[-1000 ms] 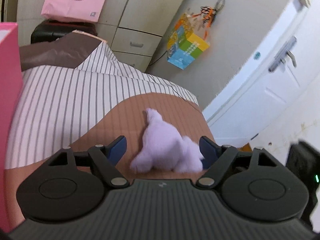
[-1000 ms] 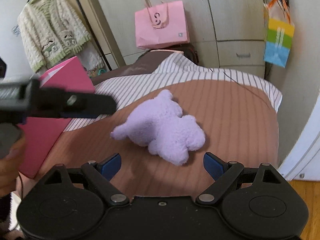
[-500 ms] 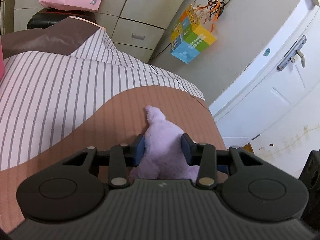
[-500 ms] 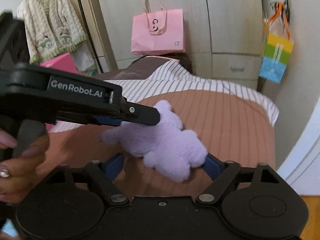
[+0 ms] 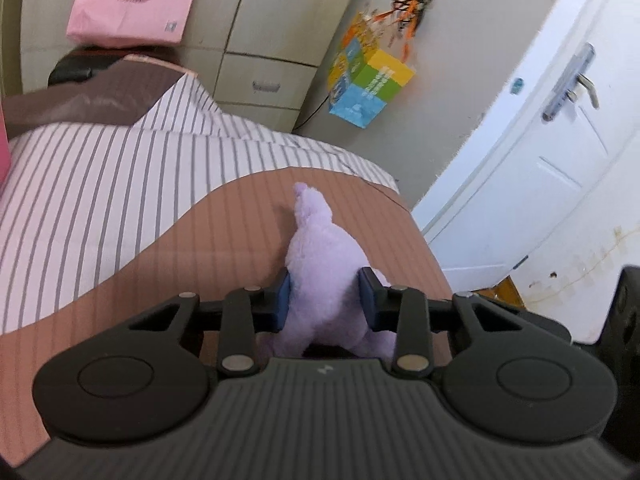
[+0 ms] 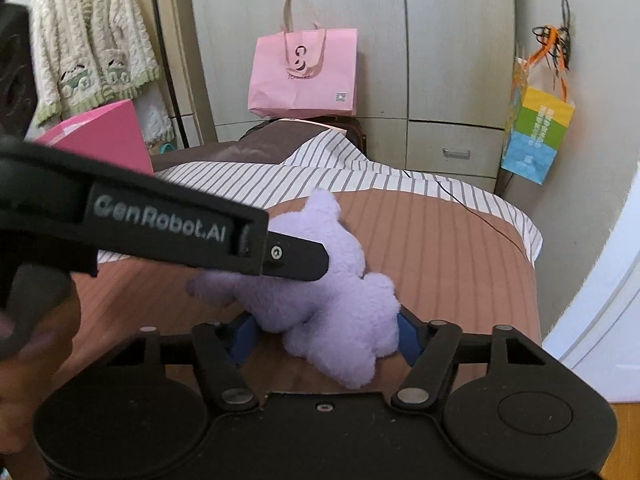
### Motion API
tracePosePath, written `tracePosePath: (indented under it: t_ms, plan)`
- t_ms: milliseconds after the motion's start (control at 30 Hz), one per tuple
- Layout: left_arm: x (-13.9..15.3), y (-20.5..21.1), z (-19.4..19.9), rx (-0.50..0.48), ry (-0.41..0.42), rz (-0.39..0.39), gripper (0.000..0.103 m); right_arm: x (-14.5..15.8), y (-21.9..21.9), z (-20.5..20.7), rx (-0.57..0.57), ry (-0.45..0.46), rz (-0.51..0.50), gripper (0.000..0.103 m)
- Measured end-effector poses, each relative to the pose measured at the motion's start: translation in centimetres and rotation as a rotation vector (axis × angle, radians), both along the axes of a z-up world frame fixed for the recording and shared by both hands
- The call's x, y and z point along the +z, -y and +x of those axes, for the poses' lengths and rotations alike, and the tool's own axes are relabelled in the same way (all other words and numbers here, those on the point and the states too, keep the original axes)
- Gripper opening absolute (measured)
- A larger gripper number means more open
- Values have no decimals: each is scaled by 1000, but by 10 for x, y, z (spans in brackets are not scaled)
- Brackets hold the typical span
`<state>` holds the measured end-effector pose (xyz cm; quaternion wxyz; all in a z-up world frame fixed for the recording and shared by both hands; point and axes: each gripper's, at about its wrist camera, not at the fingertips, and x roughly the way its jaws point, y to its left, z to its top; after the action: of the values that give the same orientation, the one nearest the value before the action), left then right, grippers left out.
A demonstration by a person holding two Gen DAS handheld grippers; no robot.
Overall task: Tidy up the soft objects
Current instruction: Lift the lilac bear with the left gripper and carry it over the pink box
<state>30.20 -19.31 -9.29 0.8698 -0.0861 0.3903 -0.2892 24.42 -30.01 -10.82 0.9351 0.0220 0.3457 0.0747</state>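
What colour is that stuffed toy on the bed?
The stuffed toy is pale lilac, plain and fluffy; the right wrist view shows it best.

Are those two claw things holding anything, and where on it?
The left gripper clamps the purple plush toy across its body; the right gripper flanks it, grip unclear.

striped bed [image 5: 100, 200], purple plush toy [image 5: 324, 264] on it

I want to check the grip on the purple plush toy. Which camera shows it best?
The left wrist view: the left gripper pads squeeze the purple plush toy from both sides. The right wrist view shows the whole toy, but the left gripper's body hides the contact; the right gripper straddles it.
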Motion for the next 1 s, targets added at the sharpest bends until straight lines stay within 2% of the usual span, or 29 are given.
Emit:
tracePosePath:
  t_ms: [233,433,667,1000]
  plan:
    - [20,-6,-31,-45,30,62,35,15,-7,-23,24,-33,26,66]
    - [38,-18,-62,-61,56,120,35,31,-17,-38,44,-108,93,67]
    - [57,-44,-94,-58,63,126,36,51,-42,-57,92,-171,95,68]
    - [77,-95,-127,-70,28,52,38,84,-78,-88,185,-195,38,68]
